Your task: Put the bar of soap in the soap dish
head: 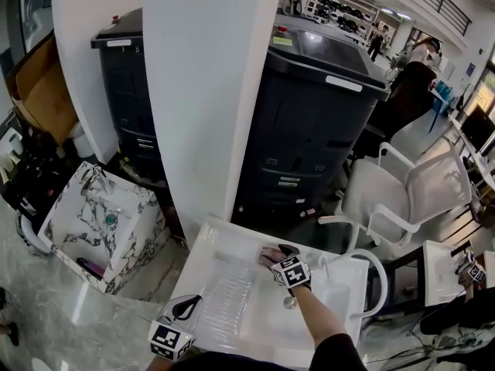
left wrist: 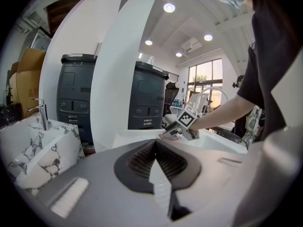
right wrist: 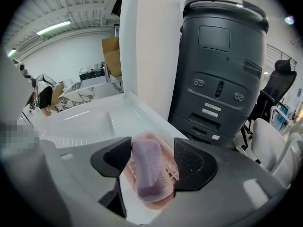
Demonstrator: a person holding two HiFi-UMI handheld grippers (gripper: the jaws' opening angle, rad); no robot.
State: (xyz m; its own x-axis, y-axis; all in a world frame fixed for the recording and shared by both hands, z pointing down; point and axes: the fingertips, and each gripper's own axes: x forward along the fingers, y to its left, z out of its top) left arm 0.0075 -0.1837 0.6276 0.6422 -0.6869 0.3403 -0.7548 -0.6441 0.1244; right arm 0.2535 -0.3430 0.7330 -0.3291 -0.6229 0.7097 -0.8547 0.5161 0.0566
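Lying in the pink soap dish (right wrist: 174, 173), the bar of soap (right wrist: 150, 169) rests between the wide-open jaws of the right tool (right wrist: 152, 148), and neither pad presses on it. In the right gripper view its long axis runs from about 11 o'clock to 5 o'clock, nearly in line with the way the tool points. The pad on the 3 o'clock side stands clear, with the dish's ridges showing in the gap. The pad on the 9 o'clock side sits just beside the bar's edge, and I cannot tell whether it brushes it. The placing looks done, so I judge that the next move is a withdrawal. Pulling back along that long axis or lifting straight up should clear the bar, while a sideways swing toward 3 o'clock could drag the near pad against it.

In the head view the dish sits on the back ledge of the white washbasin (head: 232, 315). The left tool (head: 186, 308) hangs at the basin's near edge, at about 8 o'clock from the right tool and well apart from it, so the right one is far nearer. Its jaws are closed with nothing between them.

The dish's near end is cut off by the right tool's body. In the head view the soap is only a small pinkish patch half under the tool.
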